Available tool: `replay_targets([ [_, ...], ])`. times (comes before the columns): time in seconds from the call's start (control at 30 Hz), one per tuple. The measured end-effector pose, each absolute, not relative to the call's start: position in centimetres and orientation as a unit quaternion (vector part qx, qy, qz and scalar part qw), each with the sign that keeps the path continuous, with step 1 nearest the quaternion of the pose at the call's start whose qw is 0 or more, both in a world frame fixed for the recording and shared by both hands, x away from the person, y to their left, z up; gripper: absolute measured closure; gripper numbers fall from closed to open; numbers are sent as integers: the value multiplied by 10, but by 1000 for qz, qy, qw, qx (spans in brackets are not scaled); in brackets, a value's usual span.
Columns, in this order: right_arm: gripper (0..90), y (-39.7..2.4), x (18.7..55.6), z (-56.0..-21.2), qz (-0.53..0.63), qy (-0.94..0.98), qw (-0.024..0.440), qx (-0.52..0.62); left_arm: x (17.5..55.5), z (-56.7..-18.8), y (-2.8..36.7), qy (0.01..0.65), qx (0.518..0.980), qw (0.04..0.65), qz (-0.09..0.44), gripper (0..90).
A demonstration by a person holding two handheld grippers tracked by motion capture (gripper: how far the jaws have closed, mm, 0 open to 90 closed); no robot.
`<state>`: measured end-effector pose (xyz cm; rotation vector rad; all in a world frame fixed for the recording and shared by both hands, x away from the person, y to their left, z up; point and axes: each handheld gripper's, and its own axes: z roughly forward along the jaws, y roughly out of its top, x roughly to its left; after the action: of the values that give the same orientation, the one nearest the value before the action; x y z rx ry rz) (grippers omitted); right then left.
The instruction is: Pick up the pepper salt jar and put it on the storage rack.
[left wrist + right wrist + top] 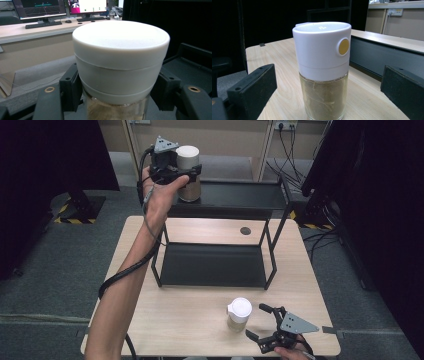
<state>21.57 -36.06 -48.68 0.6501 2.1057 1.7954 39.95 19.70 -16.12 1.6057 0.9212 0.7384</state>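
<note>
No legible labels. Left tongs (181,170) clamp white-lidded jar (188,174), upper left, on shelf (240,195); right tongs (263,324) gape beside second jar (238,314), lower centre.

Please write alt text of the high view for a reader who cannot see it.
The left gripper is shut on a white-capped jar at the left end of a black rack's top shelf; whether the jar rests on it is unclear. Near the wooden table's front edge, the right gripper stands open beside a second white-capped jar.

White-capped jar (322,72), wooden table (274,55), fingers (252,87) apart
</note>
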Motion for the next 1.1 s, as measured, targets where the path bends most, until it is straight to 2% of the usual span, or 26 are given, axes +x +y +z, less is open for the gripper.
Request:
replay_targets([
  [0.37, 10, -360, 216, -487, 625, 733, 149, 225, 396, -159, 191, 393, 676, 534, 321, 341],
  [0.5, 10, -360, 216, -487, 625, 732, 149, 224, 393, -156, 189, 399, 675, 532, 318, 249],
  [0.63, 10, -360, 216, -487, 625, 733, 148, 225, 388, -153, 186, 408, 674, 526, 320, 103],
  [0.73, 10, -360, 216, -487, 625, 733, 148, 224, 383, -153, 185, 409, 674, 524, 323, 55],
  [1.1, 10, -359, 216, -487, 625, 733, 147, 225, 366, -162, 190, 398, 671, 532, 328, 26],
])
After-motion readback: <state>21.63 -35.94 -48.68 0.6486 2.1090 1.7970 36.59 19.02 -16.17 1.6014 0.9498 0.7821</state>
